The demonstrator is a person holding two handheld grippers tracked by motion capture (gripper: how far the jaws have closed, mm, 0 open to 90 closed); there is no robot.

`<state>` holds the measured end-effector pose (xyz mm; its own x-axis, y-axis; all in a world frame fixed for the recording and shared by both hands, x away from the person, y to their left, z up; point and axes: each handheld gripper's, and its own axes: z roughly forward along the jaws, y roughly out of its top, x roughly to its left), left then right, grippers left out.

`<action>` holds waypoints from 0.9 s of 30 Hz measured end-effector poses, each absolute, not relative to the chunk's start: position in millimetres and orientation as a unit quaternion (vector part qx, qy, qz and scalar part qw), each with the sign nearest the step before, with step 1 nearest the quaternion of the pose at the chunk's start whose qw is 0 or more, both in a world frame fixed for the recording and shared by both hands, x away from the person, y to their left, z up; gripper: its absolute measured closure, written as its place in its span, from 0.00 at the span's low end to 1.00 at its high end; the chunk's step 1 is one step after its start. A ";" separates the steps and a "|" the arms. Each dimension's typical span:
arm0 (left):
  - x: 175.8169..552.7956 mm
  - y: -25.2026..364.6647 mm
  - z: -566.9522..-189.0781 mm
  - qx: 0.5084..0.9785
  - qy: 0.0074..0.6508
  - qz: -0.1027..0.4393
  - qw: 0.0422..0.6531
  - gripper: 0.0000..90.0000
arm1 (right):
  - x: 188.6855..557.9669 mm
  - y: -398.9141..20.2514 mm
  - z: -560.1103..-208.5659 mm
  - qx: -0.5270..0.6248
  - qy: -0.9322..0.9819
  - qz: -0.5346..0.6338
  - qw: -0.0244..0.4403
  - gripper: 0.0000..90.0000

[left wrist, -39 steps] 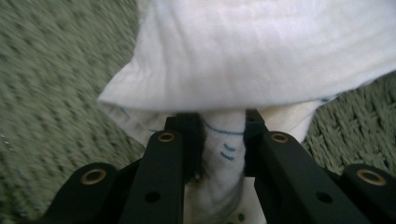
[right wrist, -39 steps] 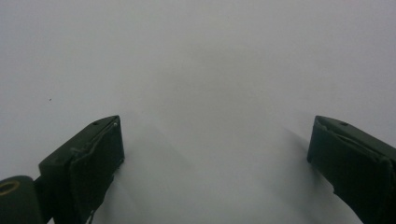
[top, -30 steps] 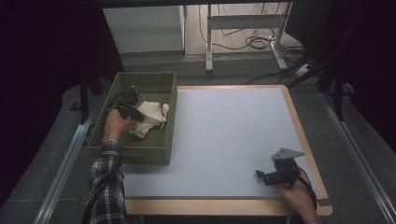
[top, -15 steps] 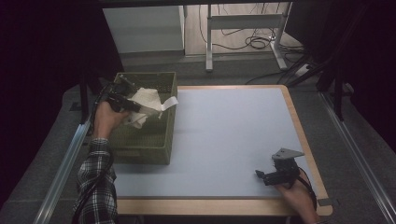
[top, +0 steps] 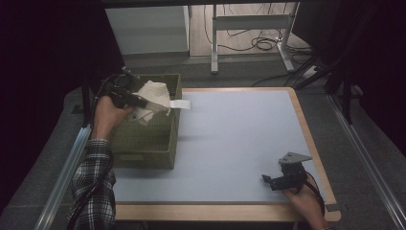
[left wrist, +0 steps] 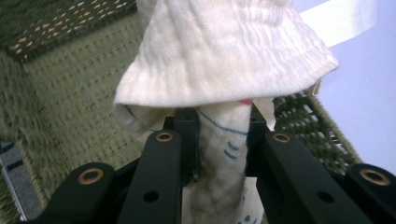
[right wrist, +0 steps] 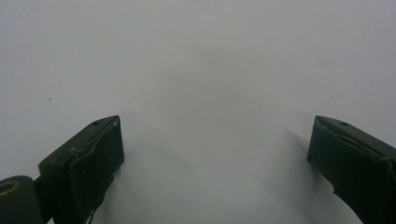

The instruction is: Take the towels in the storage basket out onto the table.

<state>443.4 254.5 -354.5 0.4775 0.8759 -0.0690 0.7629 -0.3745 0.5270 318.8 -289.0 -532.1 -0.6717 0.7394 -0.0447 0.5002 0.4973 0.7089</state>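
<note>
Cream cloth (top: pixel 152 98): bunched, held above the green woven basket (top: pixel 148 139) at the bench's (top: pixel 239 139) left edge, one strip trailing over the rim. Left claw (top: pixel 139 101): pinching the cloth between both jaws. Right claw (top: pixel 269 181): jaws spread wide, nothing between them, resting low at the bench's near right corner.

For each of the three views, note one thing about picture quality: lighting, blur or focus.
High view: dim room, dark surroundings, the pale table brightest. Left gripper view: the cream cloth in the left gripper is sharp and brightly lit; the green basket behind is blurred. Right gripper view: the right gripper over plain tabletop, soft shadows, little detail.
</note>
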 end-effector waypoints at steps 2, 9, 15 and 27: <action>443.8 247.7 -352.0 0.826 0.492 0.112 0.252 0.84 | 318.8 -289.0 -532.1 0.366 0.847 0.343 0.175 0.04; 446.7 227.8 -347.7 0.836 0.473 0.104 0.256 0.84 | 318.7 -289.1 -532.1 0.366 0.847 0.343 0.174 0.04; 449.7 211.4 -346.1 0.841 0.463 0.098 0.261 0.84 | 318.8 -289.1 -532.1 0.366 0.847 0.343 0.175 0.04; 457.3 176.5 -345.1 0.856 0.437 0.088 0.261 0.84 | 318.8 -289.0 -532.1 0.366 0.847 0.343 0.174 0.04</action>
